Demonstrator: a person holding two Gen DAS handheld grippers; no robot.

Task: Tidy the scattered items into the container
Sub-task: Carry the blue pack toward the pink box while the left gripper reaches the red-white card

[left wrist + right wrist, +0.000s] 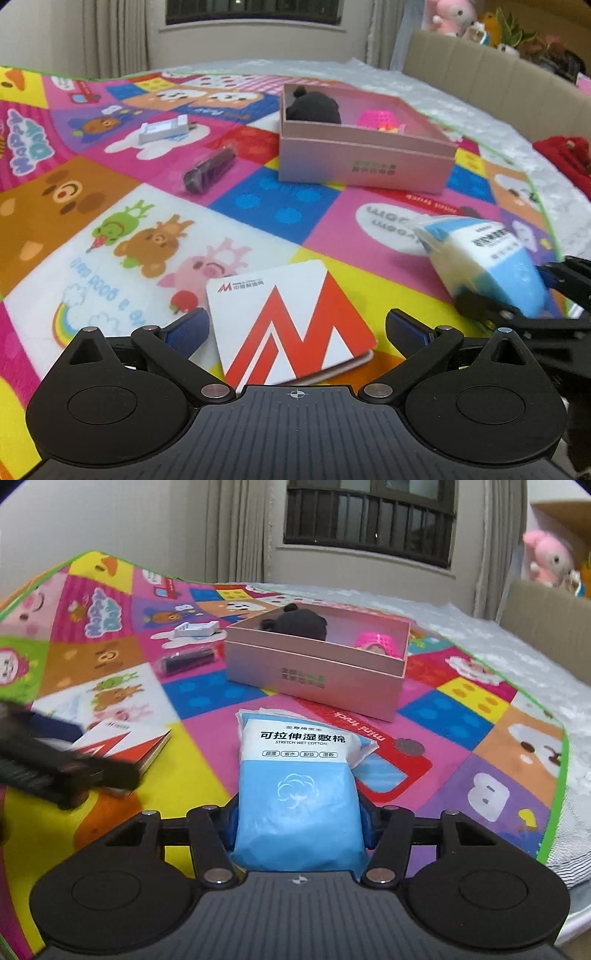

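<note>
Play mat (332,229): notepad (291,325), pink box (362,162)

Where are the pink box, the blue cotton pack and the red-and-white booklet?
pink box (314,672), right wrist view, front wall.
blue cotton pack (297,794), right wrist view, printed face.
red-and-white booklet (291,325), left wrist view, cover.
</note>
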